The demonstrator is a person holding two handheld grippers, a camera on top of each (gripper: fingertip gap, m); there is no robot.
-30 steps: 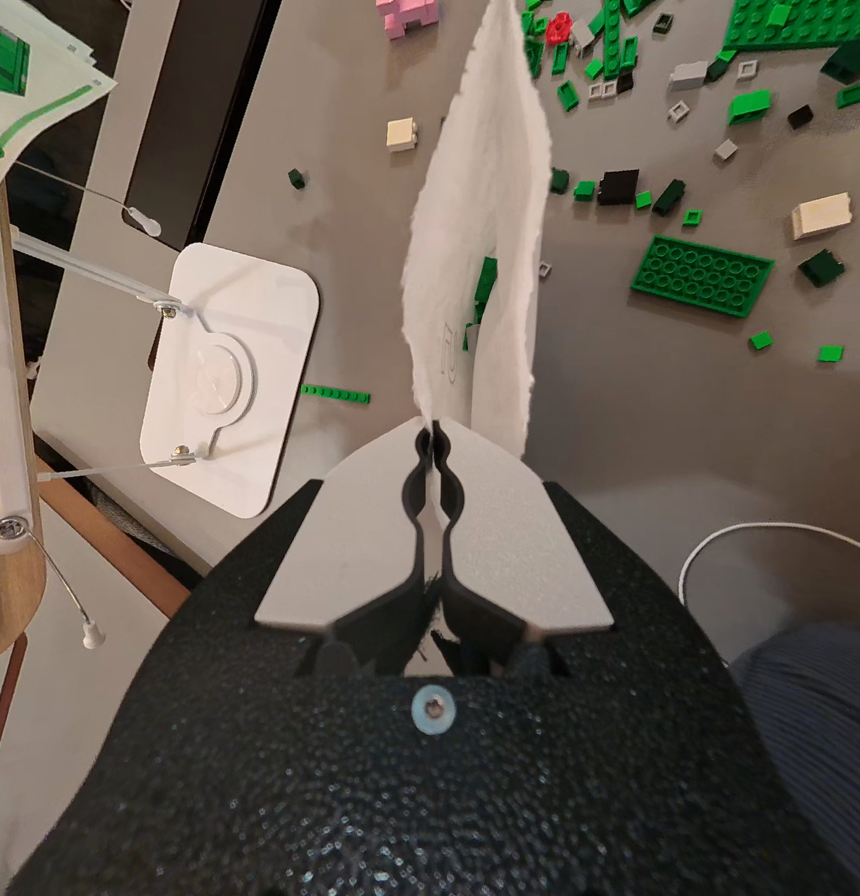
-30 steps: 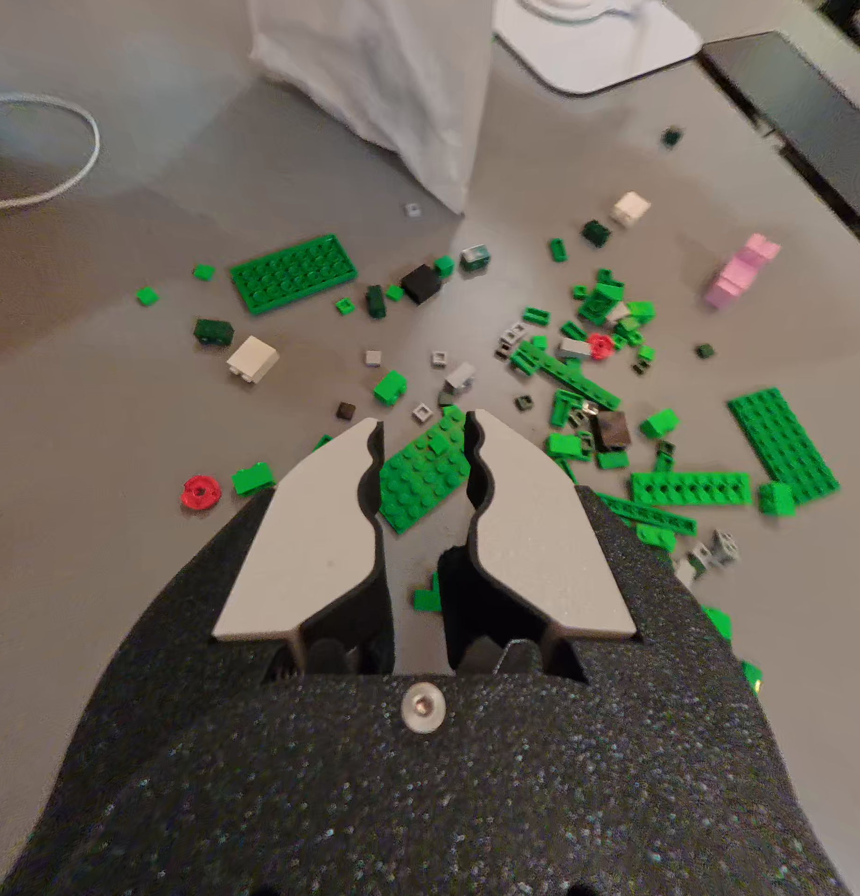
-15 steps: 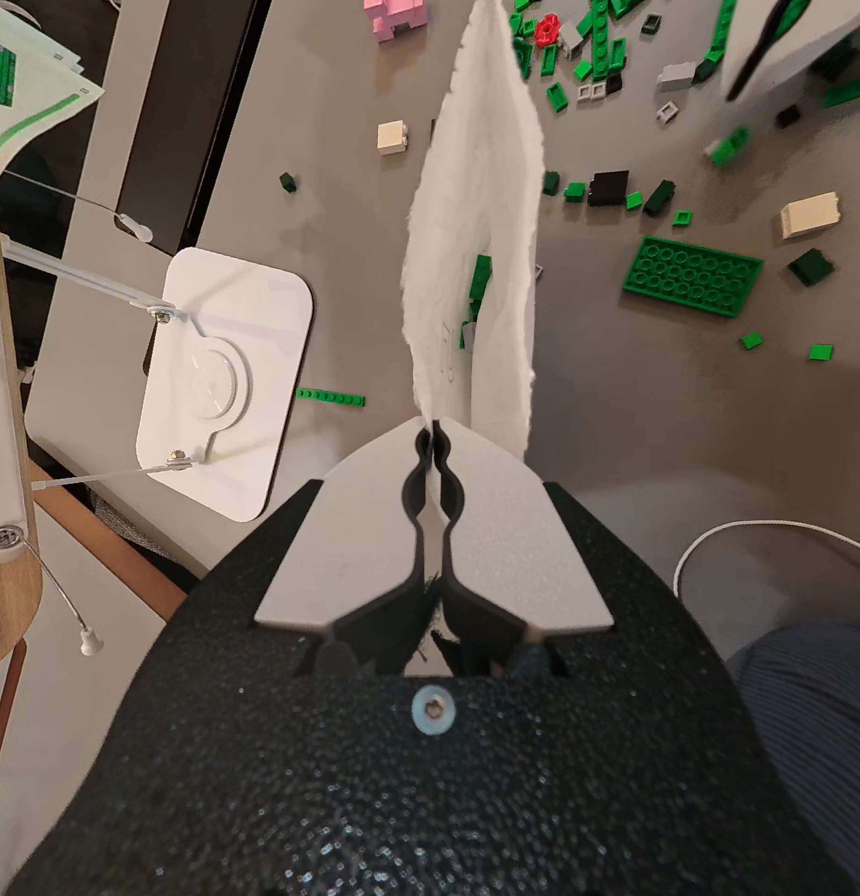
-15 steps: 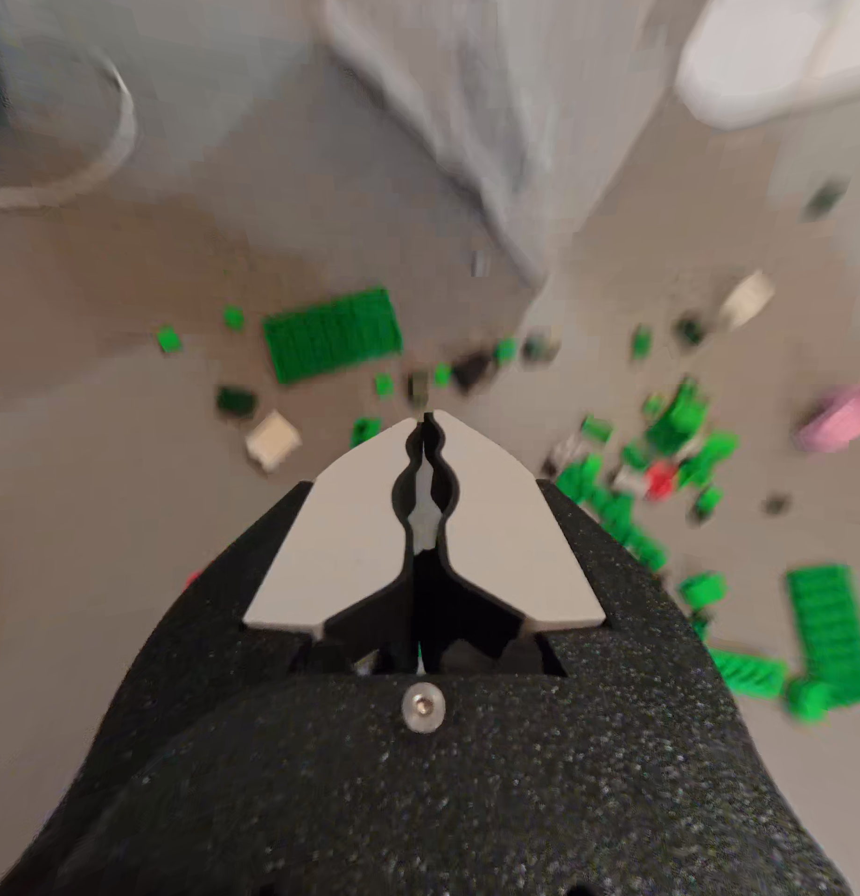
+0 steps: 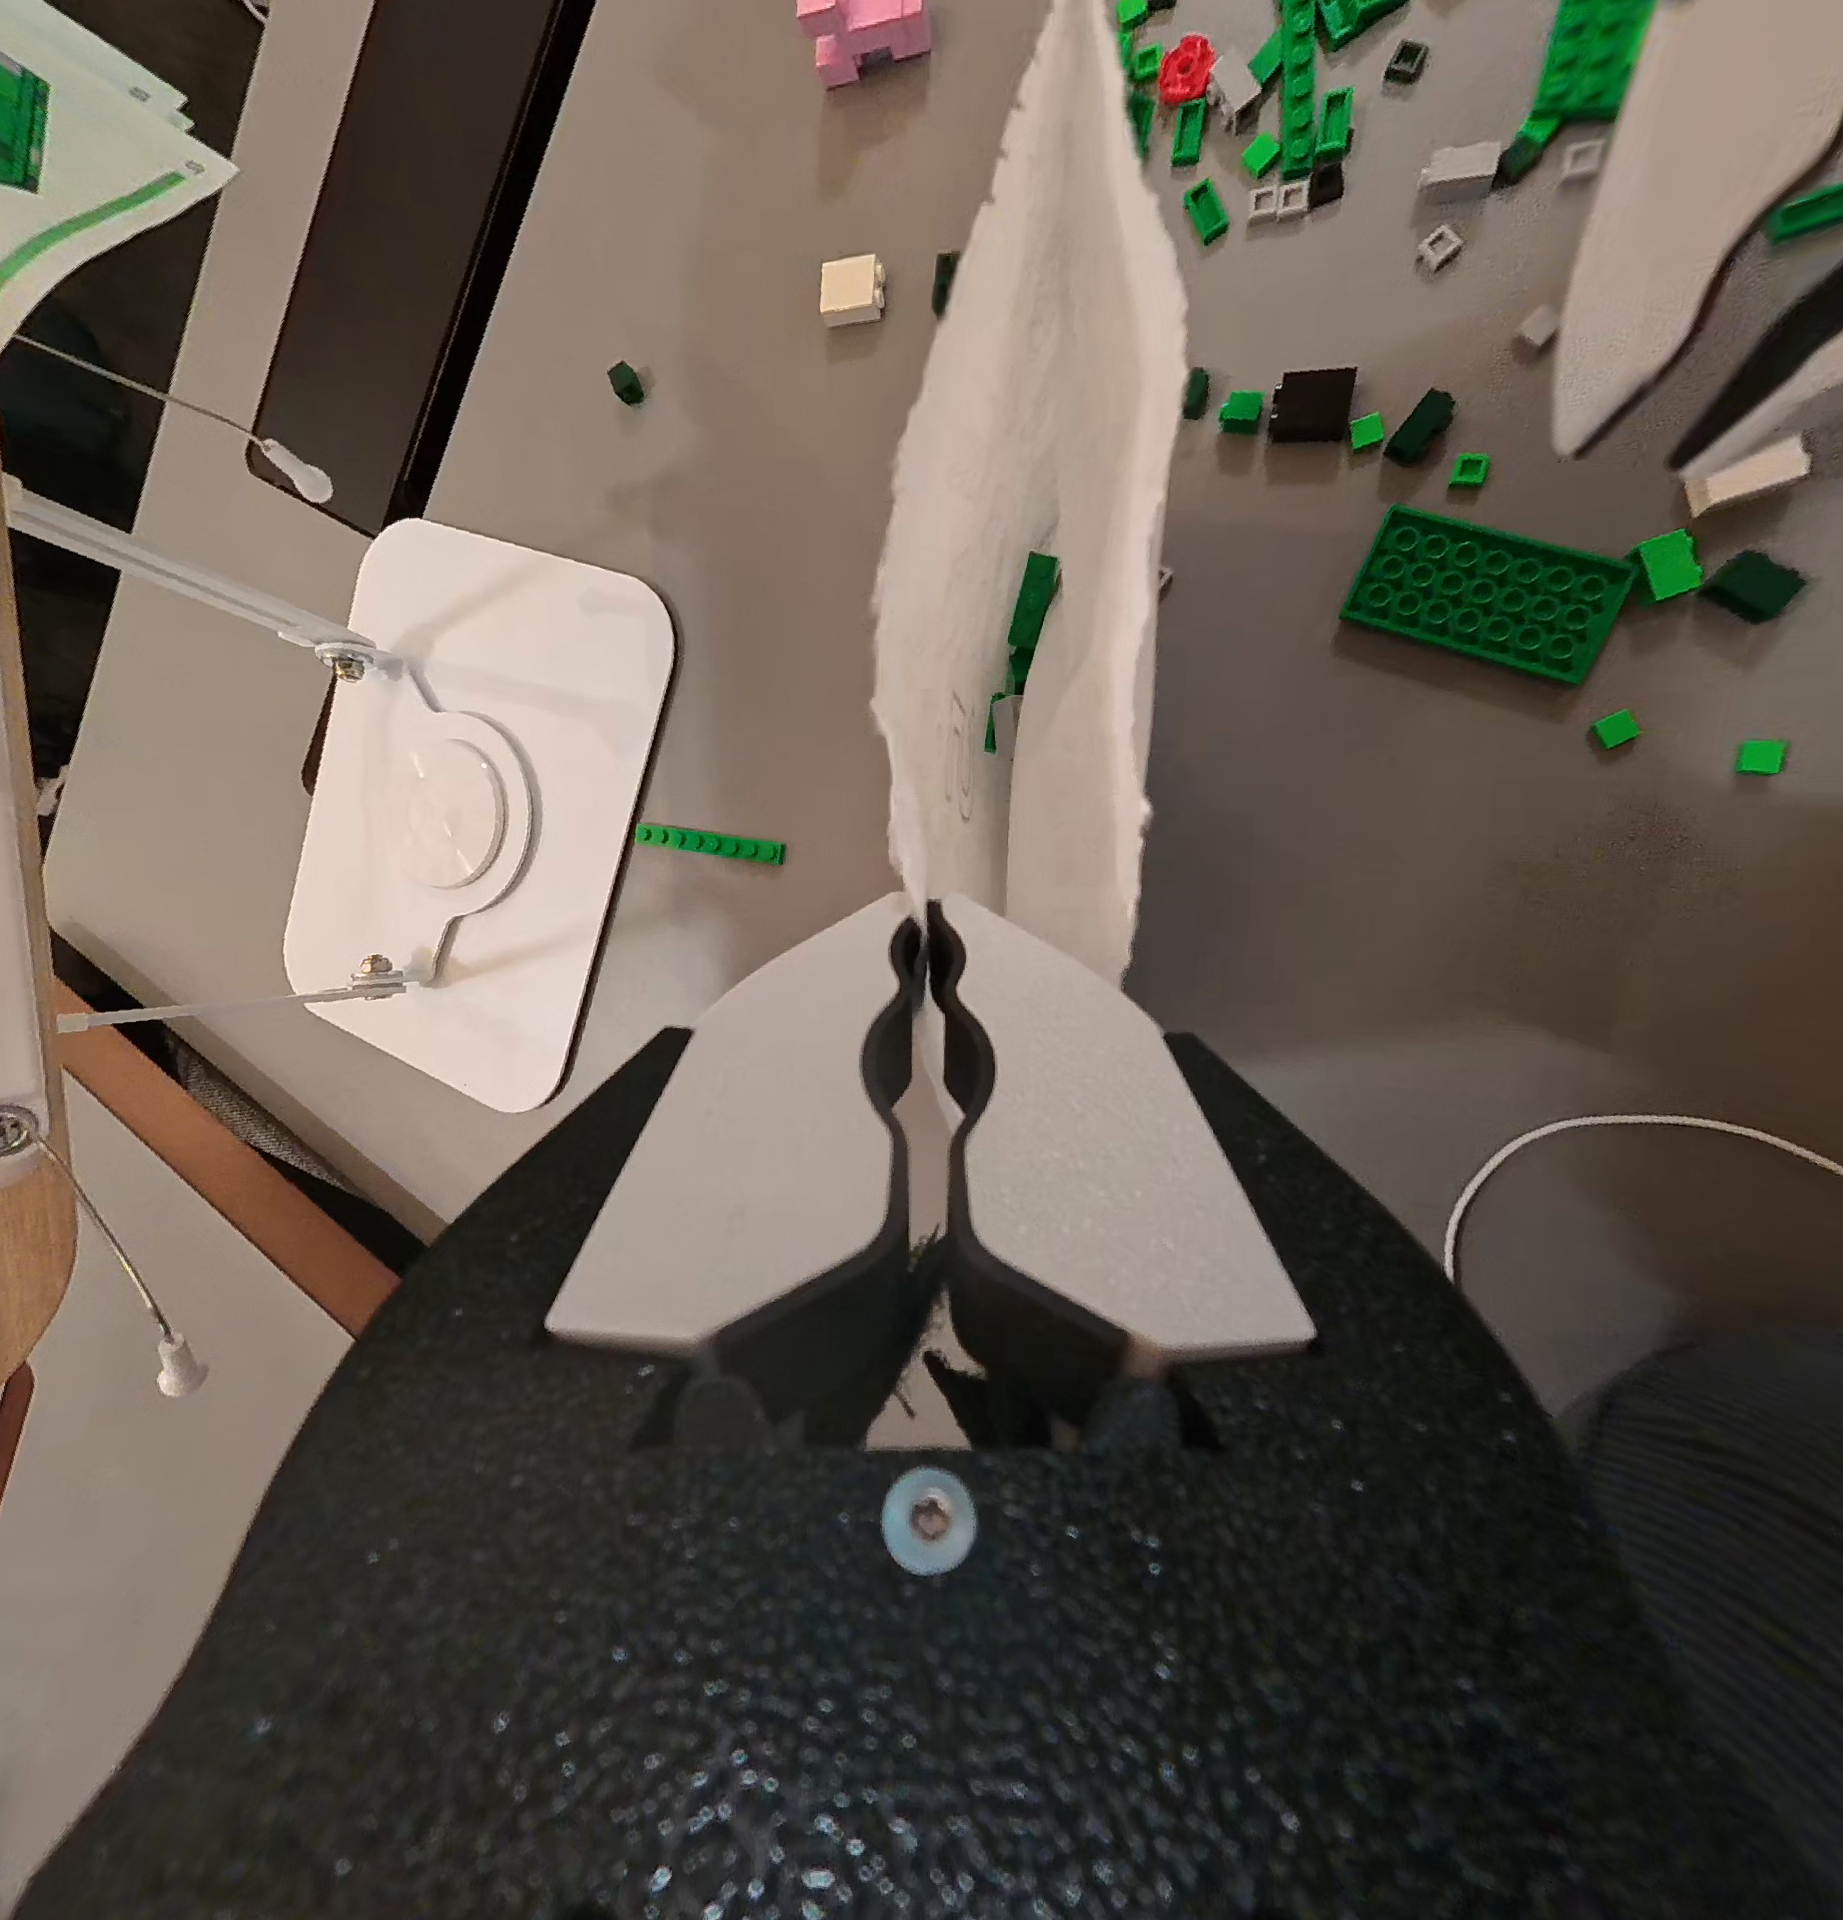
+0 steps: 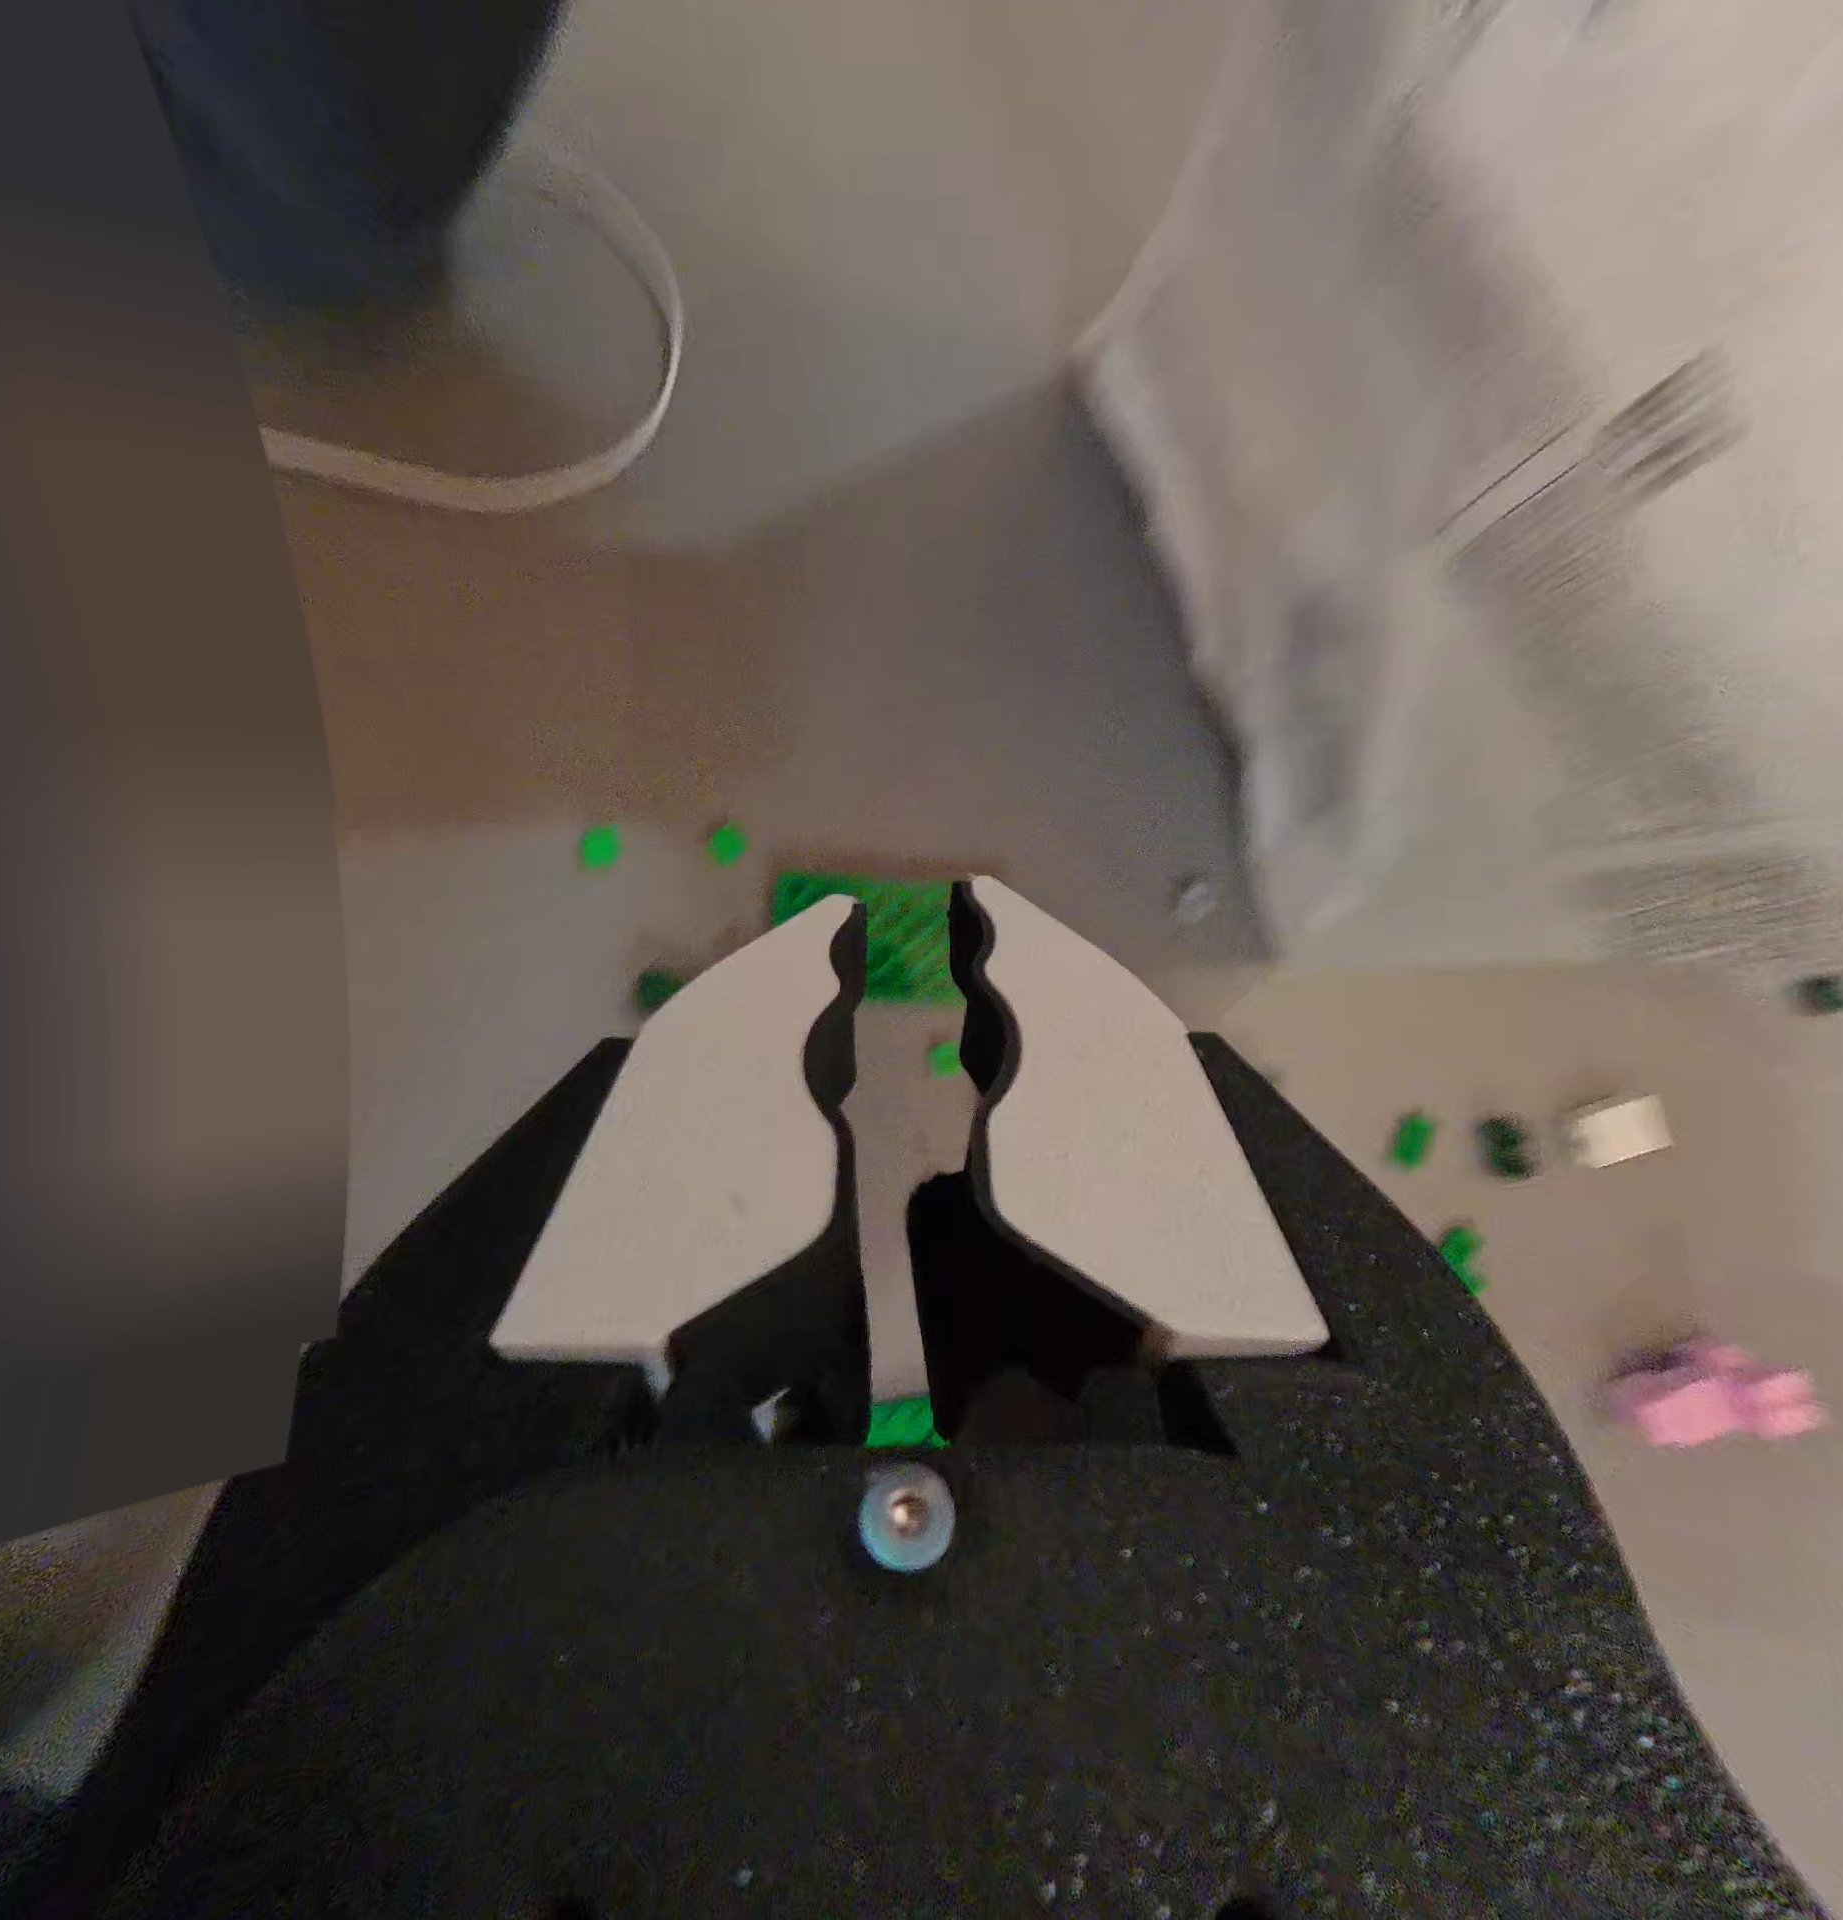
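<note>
My left tool (image 5: 925, 914) is clamped shut on the torn rim of the white paper bag (image 5: 1042, 416), which hangs open above the tabletop (image 5: 1519, 935) with green bricks (image 5: 1031, 613) showing inside. A ragged paper edge like this wants a firm, level pinch and no sideways tug, I judge. My right tool (image 6: 906, 899) hovers to the right of the bag's mouth, jaws slightly apart; green shows in the gap, but through the blur I cannot tell whether it grips anything. Loose bricks and a green plate (image 5: 1483, 592) lie below
</note>
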